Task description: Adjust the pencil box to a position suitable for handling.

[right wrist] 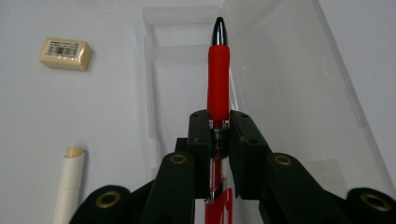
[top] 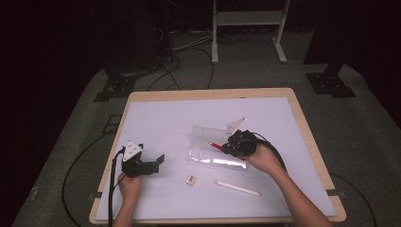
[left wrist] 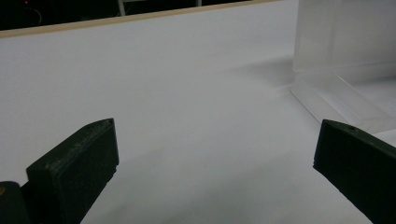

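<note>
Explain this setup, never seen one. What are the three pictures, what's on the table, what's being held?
No robot here: a person holds a two-fingered hand tool in each hand. The high view looks down on the table from above the person. The other two views come from cameras riding on each gripper, looking along its black fingers.

The right gripper is shut on a red pen, held over an open clear plastic case. The left gripper is open, holding nothing, over the white mat.

Also on the mat: a small cream eraser and a white stick-like pen or pencil; I cannot tell which.
</note>
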`<action>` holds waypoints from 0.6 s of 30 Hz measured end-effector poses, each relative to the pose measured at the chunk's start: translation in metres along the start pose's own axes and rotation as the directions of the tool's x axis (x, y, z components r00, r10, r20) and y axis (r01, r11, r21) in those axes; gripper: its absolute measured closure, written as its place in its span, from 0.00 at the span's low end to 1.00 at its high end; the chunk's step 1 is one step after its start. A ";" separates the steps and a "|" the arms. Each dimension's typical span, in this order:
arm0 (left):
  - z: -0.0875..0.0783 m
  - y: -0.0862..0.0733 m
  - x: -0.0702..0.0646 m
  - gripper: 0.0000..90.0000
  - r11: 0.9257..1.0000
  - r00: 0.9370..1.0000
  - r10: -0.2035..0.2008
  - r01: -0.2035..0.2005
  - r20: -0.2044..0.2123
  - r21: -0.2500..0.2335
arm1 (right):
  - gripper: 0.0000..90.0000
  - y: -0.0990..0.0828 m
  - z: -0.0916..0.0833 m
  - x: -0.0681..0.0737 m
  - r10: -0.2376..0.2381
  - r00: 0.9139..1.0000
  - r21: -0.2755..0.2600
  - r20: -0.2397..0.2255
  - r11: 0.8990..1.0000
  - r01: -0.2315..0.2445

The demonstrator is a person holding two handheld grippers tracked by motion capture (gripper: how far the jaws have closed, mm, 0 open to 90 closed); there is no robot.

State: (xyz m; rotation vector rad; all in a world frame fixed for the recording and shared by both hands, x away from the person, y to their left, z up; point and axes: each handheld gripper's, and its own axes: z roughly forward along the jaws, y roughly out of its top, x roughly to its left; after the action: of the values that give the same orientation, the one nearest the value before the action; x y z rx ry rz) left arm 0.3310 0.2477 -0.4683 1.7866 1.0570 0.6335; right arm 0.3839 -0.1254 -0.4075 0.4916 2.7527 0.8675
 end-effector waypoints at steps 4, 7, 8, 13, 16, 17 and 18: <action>0.000 0.000 0.000 0.00 1.000 1.000 0.003 -0.003 0.000 0.002 | 0.87 -0.002 0.008 -0.003 0.007 1.000 0.014 -0.005 1.000 -0.007; 0.000 0.000 0.000 0.00 1.000 1.000 0.003 -0.003 0.000 0.002 | 0.87 -0.003 0.012 -0.004 0.010 1.000 0.016 -0.015 1.000 -0.009; 0.000 0.000 0.000 0.00 1.000 1.000 0.002 -0.002 0.000 0.002 | 0.87 -0.003 0.013 -0.004 0.013 1.000 0.020 -0.017 1.000 -0.013; 0.000 0.000 0.000 0.00 1.000 1.000 0.003 -0.003 -0.001 0.002 | 0.87 -0.004 0.021 -0.005 0.020 0.999 0.026 -0.028 0.999 -0.019; 0.000 0.000 0.000 0.00 1.000 1.000 0.002 -0.002 0.000 0.001 | 0.87 -0.004 0.027 -0.006 0.030 0.999 0.029 -0.039 0.999 -0.029; 0.000 0.000 0.000 0.00 1.000 1.000 0.001 -0.001 0.000 0.001 | 0.87 -0.005 0.029 -0.006 0.031 0.999 0.036 -0.043 0.999 -0.030; 0.000 0.000 0.000 0.00 1.000 1.000 0.001 -0.001 0.000 0.001 | 0.87 -0.005 0.031 -0.006 0.033 0.998 0.043 -0.047 0.999 -0.031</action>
State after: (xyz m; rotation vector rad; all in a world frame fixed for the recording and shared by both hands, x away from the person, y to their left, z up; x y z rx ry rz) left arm 0.3310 0.2481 -0.4682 1.7886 1.0565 0.6336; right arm 0.3973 -0.1159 -0.4348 0.5309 2.8195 0.8403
